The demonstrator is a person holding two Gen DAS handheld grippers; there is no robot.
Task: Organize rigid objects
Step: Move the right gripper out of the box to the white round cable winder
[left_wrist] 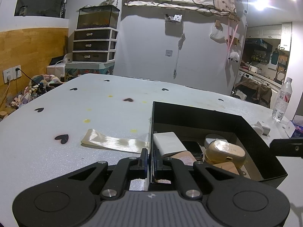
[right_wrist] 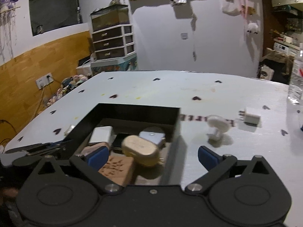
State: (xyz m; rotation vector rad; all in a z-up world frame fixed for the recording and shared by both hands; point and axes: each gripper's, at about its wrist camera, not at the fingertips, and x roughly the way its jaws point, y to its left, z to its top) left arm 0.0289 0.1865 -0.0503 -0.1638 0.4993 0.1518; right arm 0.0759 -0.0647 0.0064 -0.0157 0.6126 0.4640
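A: Left claw (left_wrist: pixel 150 162) is pinching the near-left wall of the black box (left_wrist: pixel 255 132), one finger outside, one inside. I read it as a brace, so the box stays put on the surface (left_wrist: pixel 56 113) while things drop in.

B: Agreed. Right claw (right_wrist: pixel 152 157)?

A: Spread wide and holding nothing. It hangs over the box's near-right corner, left pad above the contents, right pad over bare surface.

B: Contents so far?

A: White slab (left_wrist: pixel 169 143) at the left wall, dark smartwatch (left_wrist: pixel 193 147) beside it, gold oval case (left_wrist: pixel 225 152) resting on other items, grey boxy piece (right_wrist: pixel 152 137) behind it, tan block with dark markings (right_wrist: pixel 117 168) at the front. They are packed touching, probably dropped in with no sorting.

B: What is left outside?

A: To the right of the box, a white mushroom-shaped piece (right_wrist: pixel 216 126) and a white plug adapter (right_wrist: pixel 251 118), near each other. I judge these the next candidates. A water bottle (left_wrist: pixel 282 102) stands at the far right edge, and a strip of clear tape (left_wrist: pixel 113 141) lies left of the box.

B: Uncertainties?

A: The right wrist view is blurred, so the mushroom piece's exact form is unclear. The gold case covers whatever is below it. The box floor near the left claw is hidden by the fingers. Printed lettering on the surface behind the mushroom piece is unreadable.
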